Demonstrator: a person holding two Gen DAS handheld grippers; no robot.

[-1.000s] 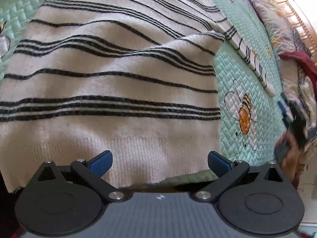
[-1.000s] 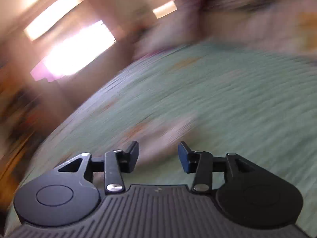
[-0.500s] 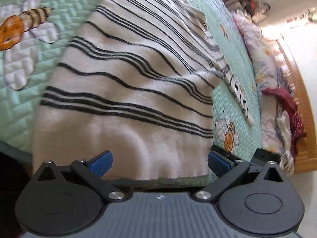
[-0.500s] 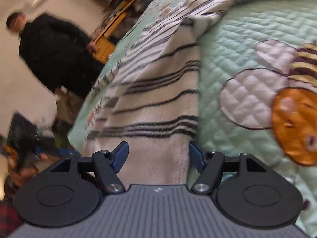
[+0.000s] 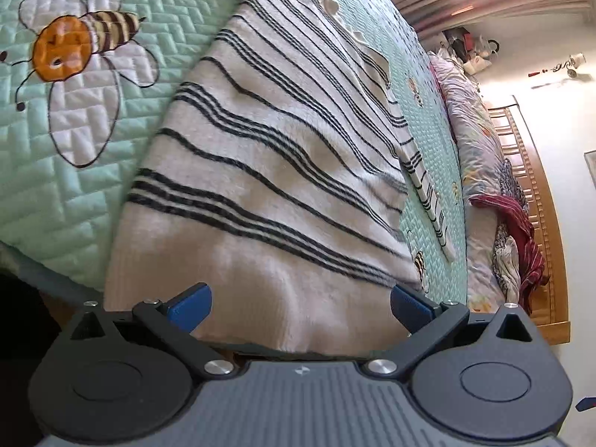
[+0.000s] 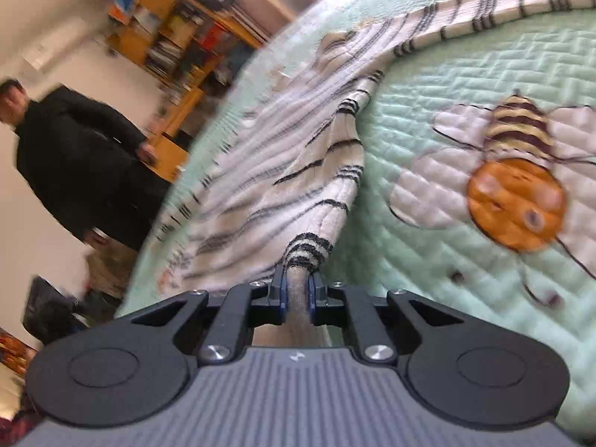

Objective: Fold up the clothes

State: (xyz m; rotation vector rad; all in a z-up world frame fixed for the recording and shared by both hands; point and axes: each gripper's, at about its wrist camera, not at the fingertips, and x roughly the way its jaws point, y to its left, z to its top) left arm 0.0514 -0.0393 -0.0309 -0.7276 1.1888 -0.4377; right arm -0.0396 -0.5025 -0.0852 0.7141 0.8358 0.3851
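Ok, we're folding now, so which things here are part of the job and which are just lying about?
Part of the job:
- striped sweater, spread on the bee quilt
- right gripper, jaws just closed on the sweater's hem
- left gripper, jaws open over the hem

Lying about:
- dark red garment by the headboard
- floral bedding
- bookshelf
- standing person

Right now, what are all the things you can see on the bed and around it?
sweater: 1, white with black stripes, spread on the bed, hem at the near edge
quilt: 1, mint green with bees, covers the bed
bedding: 1 heap, pale floral, along the far side
red cloth: 1, dark red, on that heap
headboard: 1, wooden, behind the heap
shelves: wooden, cluttered, by the wall
person: 1, in black, standing beside the bed
left gripper: black, blue pads, open over the hem
right gripper: black, just closed, pinching the sweater's edge
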